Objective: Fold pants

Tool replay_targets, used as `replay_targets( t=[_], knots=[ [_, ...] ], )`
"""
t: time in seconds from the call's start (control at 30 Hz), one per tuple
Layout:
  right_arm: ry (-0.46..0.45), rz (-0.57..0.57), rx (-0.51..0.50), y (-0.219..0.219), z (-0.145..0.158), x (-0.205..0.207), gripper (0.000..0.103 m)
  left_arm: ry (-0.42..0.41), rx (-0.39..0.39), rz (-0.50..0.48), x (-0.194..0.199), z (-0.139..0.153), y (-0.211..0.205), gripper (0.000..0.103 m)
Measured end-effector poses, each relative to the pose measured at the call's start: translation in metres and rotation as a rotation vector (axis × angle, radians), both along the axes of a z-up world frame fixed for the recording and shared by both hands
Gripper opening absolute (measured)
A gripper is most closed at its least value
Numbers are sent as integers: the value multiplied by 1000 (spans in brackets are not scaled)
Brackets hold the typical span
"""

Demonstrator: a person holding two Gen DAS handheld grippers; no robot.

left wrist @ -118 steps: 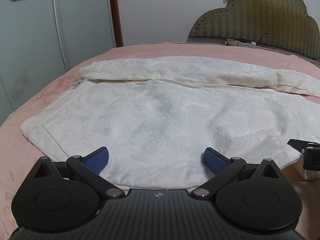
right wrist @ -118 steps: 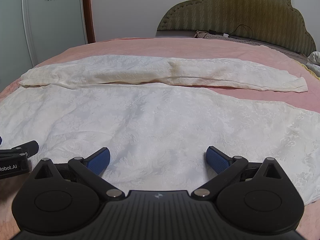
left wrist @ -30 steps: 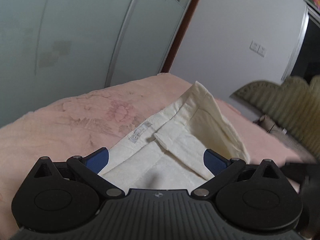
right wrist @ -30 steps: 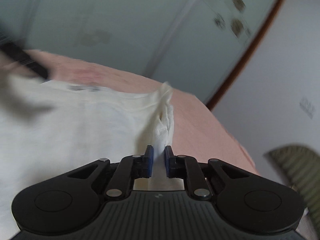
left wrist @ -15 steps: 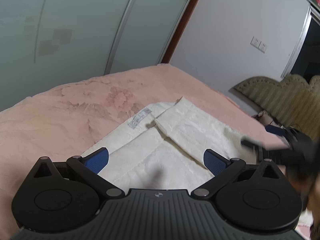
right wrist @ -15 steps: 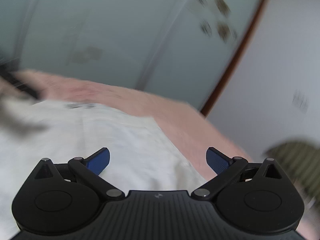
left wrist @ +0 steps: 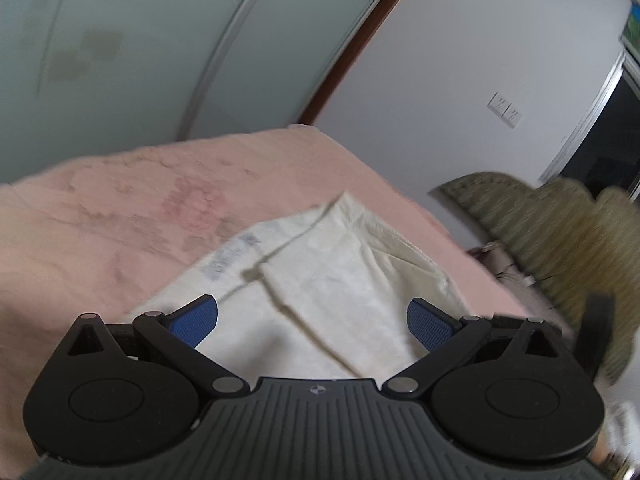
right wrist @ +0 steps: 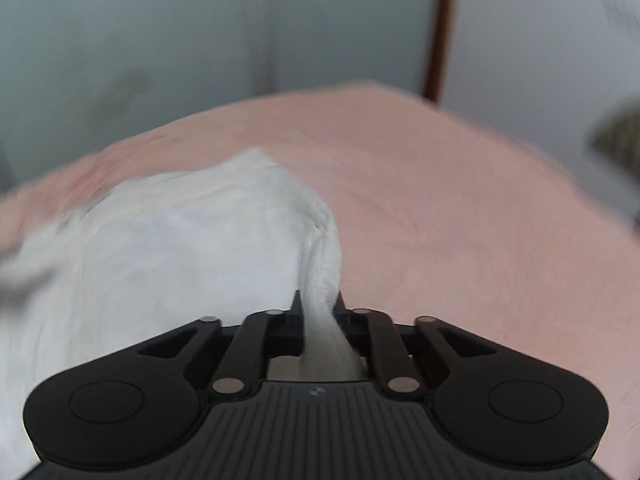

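Note:
The white pants [left wrist: 320, 276] lie on the pink bed [left wrist: 120, 220], waistband end toward me, with a small label [left wrist: 228, 260] on the inside. My left gripper [left wrist: 312, 320] hovers open over this waistband end, its blue pads apart with nothing pinched. In the right wrist view the pants [right wrist: 180, 248] spread to the left, and my right gripper [right wrist: 319, 304] is shut on a bunched fold at their right edge. The fabric rises in a ridge from the jaws. A blurred black gripper part [left wrist: 596, 332] shows at the right edge of the left wrist view.
Pale sliding wardrobe doors [left wrist: 140, 40] stand just past the bed's far edge. A brown door frame [left wrist: 360, 40] and a white wall with sockets [left wrist: 505, 109] follow to the right. An olive padded headboard [left wrist: 560, 220] is at the right. Bare pink bedcover [right wrist: 460, 200] lies right of the pants.
The right gripper let go, stood open half a second ago, and has now shut again on the pants' edge. The raised waistband corner now lies flat. The left gripper shifted slightly and stayed open.

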State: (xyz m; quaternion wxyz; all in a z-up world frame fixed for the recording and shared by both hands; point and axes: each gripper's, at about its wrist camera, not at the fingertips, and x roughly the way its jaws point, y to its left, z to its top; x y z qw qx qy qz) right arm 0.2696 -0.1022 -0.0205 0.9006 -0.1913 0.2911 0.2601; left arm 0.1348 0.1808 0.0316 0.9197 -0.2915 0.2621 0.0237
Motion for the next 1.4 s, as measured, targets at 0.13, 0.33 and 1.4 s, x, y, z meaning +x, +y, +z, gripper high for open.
replay_targets(
  t=[0.13,0.33,1.4],
  knots=[
    [-214,137,-178,32,10,-83,9,-87,-64,-19,-5,10,2,102],
    [-277,235,-254,52,-1,-156,9,-104,-165,1,16,4,10,102],
    [-141,238,-194,95,-28,-267,12,112,486,-208,-54,-42,-6,35]
  ],
)
